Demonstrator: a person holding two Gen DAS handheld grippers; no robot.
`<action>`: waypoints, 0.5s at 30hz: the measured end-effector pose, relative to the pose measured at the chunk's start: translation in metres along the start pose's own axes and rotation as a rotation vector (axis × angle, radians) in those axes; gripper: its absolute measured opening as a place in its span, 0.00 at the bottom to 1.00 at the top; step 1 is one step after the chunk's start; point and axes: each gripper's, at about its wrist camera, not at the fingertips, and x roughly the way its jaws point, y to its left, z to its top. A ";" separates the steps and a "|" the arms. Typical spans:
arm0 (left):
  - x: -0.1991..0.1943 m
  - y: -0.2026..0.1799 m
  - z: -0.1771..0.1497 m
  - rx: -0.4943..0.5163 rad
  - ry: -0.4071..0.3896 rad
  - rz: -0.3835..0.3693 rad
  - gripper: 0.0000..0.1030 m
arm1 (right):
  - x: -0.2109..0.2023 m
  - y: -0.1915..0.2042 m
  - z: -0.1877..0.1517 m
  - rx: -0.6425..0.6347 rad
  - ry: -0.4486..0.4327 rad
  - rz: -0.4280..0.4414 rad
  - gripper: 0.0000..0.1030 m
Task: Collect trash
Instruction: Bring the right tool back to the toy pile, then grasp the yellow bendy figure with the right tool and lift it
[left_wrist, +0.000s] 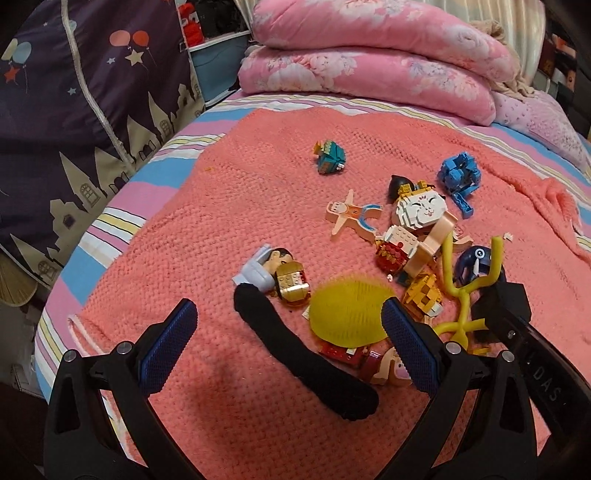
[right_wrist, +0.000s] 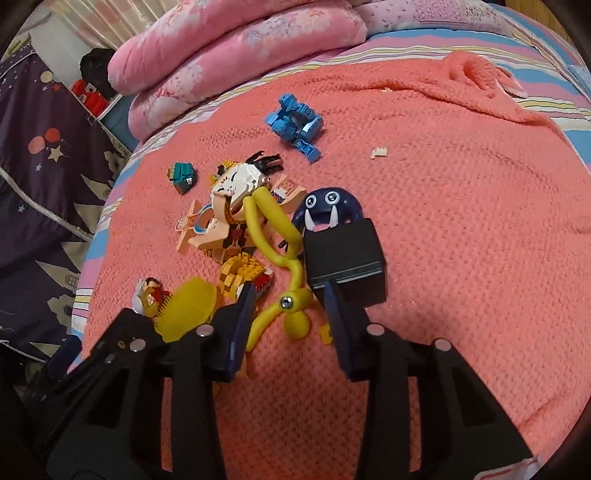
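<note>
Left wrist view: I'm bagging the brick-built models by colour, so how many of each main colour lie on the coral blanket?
Teal: 1, the teal model
Blue: 1, the blue model
White: 1, the cat-faced model
Gold: 1, the gold model
Orange-yellow: 1, the orange model
Red: 1, the red model, partly hidden under the yellow pad
Total: 6
</note>
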 end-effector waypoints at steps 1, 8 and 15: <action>0.001 0.000 0.000 -0.004 0.001 -0.003 0.95 | 0.000 0.000 0.000 -0.009 0.001 -0.007 0.33; -0.001 -0.009 0.004 0.006 -0.013 -0.031 0.95 | 0.001 0.000 -0.001 -0.029 0.008 -0.013 0.16; -0.006 -0.010 0.003 0.012 -0.006 -0.055 0.95 | -0.005 0.000 -0.006 -0.031 0.000 -0.025 0.15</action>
